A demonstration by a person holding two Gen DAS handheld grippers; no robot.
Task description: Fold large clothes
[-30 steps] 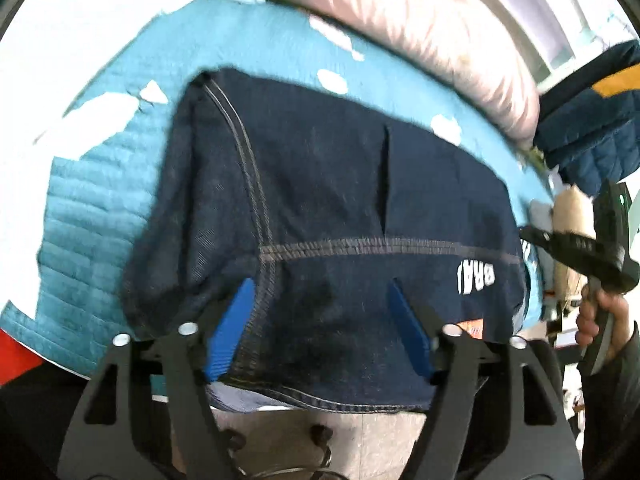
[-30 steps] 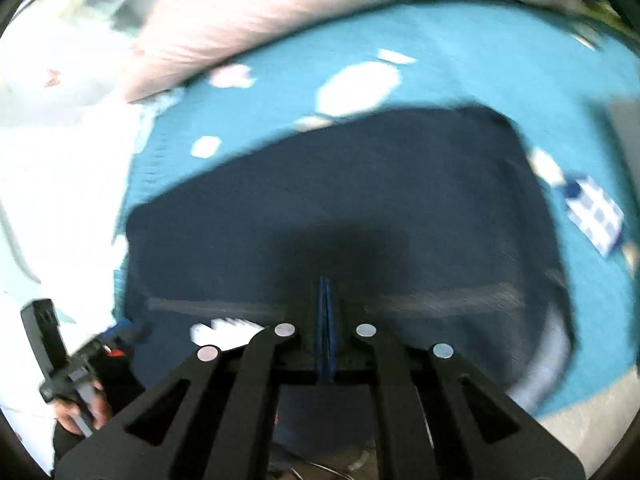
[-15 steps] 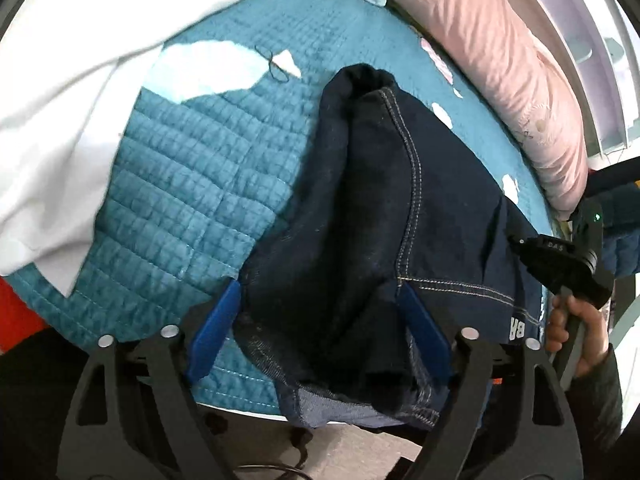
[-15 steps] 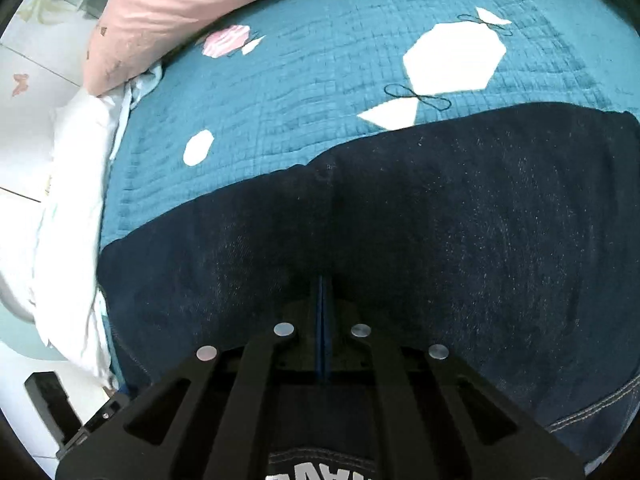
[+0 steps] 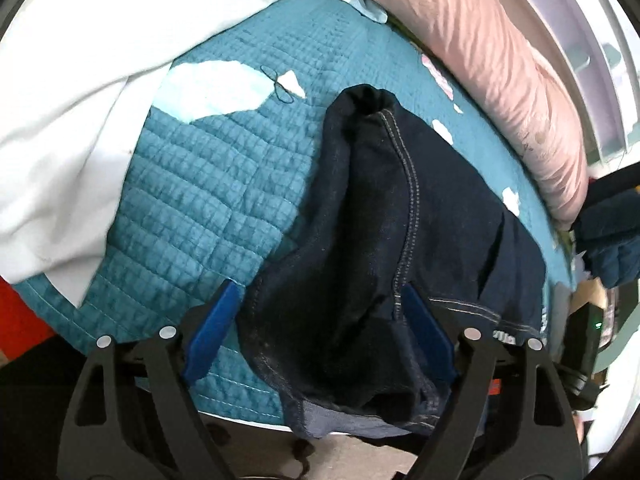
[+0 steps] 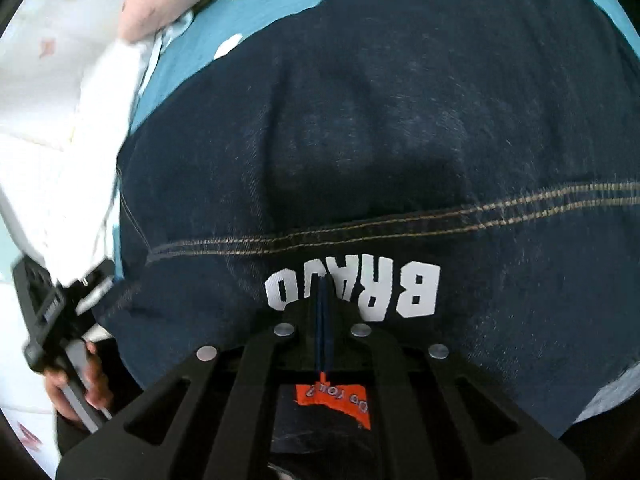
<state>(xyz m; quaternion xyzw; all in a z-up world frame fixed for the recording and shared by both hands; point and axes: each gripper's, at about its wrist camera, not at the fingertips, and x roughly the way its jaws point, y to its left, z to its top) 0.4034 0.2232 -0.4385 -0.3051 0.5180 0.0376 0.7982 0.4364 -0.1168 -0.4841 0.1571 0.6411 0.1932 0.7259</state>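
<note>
A dark navy denim garment (image 5: 400, 240) with tan stitching lies folded on a teal quilted bed cover (image 5: 200, 200). It fills the right wrist view (image 6: 400, 120), showing white letters and an orange tag (image 6: 336, 400). My left gripper (image 5: 320, 332) is open, its blue pads either side of the garment's bunched near-left corner at the bed edge. My right gripper (image 6: 323, 320) has its pads pressed together over the garment's near edge by the lettering; whether cloth is pinched between them is not clear. The left gripper also shows in the right wrist view (image 6: 52, 320), held by a hand.
A pink duvet (image 5: 500, 60) lies along the back of the bed. White bedding (image 5: 60, 100) is heaped at the left. Dark blue quilted clothing (image 5: 612, 232) sits at the right. The bed's front edge and the floor (image 5: 360, 456) are just below the left gripper.
The right gripper has drawn back towards the near edge, so the lettering now shows. The left gripper has shifted a little closer around the garment's left corner and stays open.
</note>
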